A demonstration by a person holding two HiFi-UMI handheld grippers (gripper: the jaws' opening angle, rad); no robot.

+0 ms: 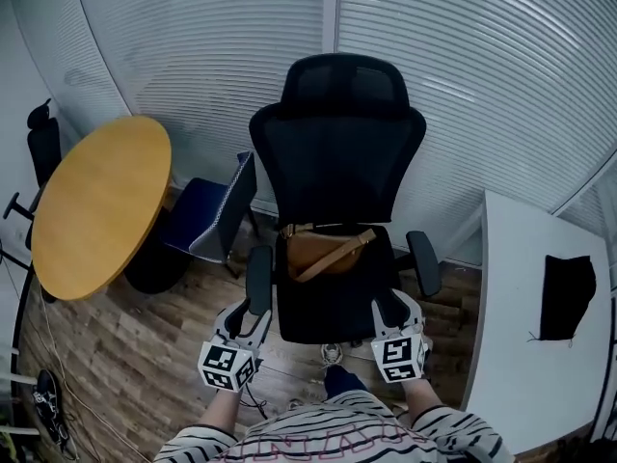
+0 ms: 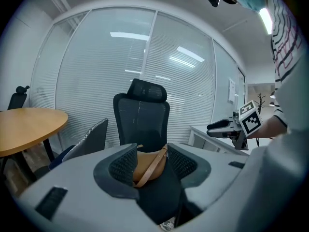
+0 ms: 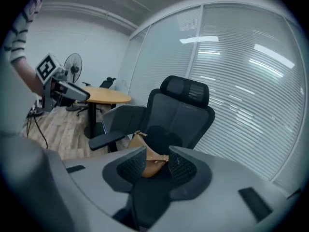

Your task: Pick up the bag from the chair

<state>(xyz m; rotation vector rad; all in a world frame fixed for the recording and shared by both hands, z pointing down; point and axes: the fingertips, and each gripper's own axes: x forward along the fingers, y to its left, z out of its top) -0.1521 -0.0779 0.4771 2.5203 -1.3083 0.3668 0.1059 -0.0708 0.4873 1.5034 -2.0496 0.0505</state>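
A brown leather bag (image 1: 323,252) with a tan strap lies on the seat of a black office chair (image 1: 337,162), against the backrest. In the head view my left gripper (image 1: 249,318) hovers open at the seat's front left corner, and my right gripper (image 1: 388,313) hovers open at its front right corner. Both stay short of the bag. The left gripper view shows the bag (image 2: 145,164) beyond the open left gripper (image 2: 150,161). Between the spread jaws of the right gripper (image 3: 157,166) the bag (image 3: 152,162) is visible further off, with nothing gripped.
A round wooden table (image 1: 96,205) stands at the left with a blue chair (image 1: 207,215) beside it. A white desk (image 1: 540,326) carrying a black cloth (image 1: 567,295) is at the right. Blinds over glass walls stand behind the chair. Wooden floor lies below.
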